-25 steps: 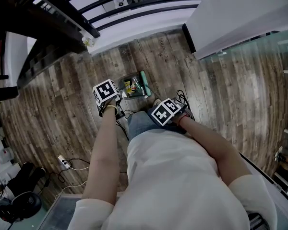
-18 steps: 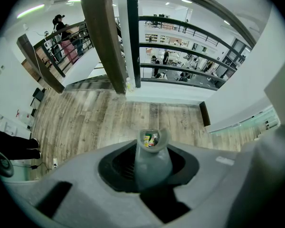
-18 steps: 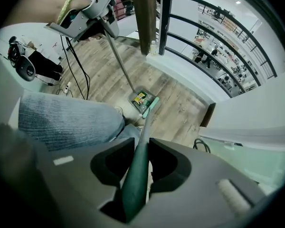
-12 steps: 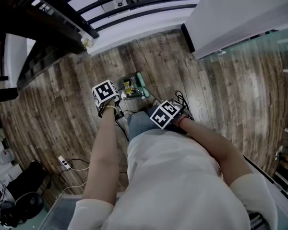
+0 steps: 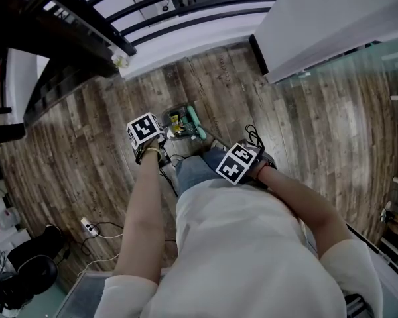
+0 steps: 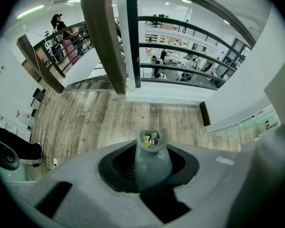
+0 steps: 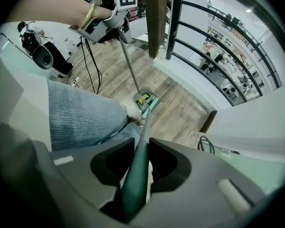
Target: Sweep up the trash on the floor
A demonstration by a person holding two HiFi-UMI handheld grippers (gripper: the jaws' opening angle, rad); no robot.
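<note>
The right gripper [image 7: 141, 146] has its fingers clamped on a dark green broom handle [image 7: 133, 189]. The left gripper [image 6: 152, 148] has its fingers closed on a grey dustpan pole [image 6: 152, 167]. Below, on the brown plank floor [image 5: 86, 144], colourful trash [image 5: 177, 119] lies in the dustpan [image 7: 141, 98], with the teal broom head [image 5: 195, 122] just beside it.

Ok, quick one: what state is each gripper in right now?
Left gripper: shut on the grey dustpan handle.
Right gripper: shut on the green broom handle.
</note>
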